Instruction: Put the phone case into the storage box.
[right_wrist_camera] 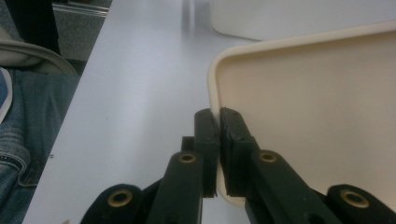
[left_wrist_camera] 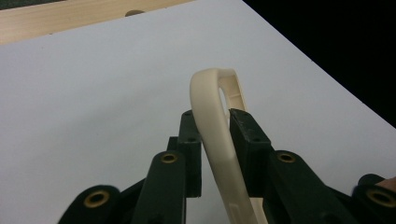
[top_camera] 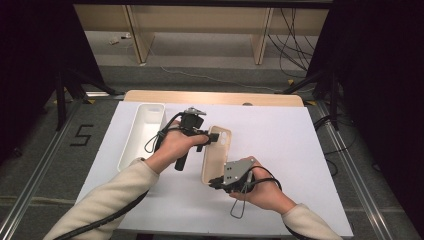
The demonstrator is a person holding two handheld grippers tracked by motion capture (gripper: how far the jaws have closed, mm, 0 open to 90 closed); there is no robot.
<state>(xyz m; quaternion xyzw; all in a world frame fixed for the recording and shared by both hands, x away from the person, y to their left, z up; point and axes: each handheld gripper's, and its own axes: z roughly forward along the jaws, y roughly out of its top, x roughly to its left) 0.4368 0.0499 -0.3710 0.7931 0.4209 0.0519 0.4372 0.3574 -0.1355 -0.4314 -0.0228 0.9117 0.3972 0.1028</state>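
Note:
A beige phone case (top_camera: 216, 155) is held over the middle of the white table top (top_camera: 285, 145), between both grippers. My left gripper (top_camera: 212, 137) is shut on its far end, beside the camera cutout. In the left gripper view the curved rim of the case (left_wrist_camera: 212, 116) runs up between the two pads of that gripper (left_wrist_camera: 214, 123). My right gripper (top_camera: 215, 182) is shut on the near end. In the right gripper view its pads (right_wrist_camera: 219, 116) pinch the thin rim of the case (right_wrist_camera: 317, 107) at a corner, with the hollow inside of the case facing the camera.
A long white tray (top_camera: 150, 106) lies on the table's left side, close to the left hand, and its wall (right_wrist_camera: 289, 18) also appears beyond the case. A wooden strip (top_camera: 215, 97) borders the table's far edge. The person's knee (right_wrist_camera: 18, 121) is past the near edge.

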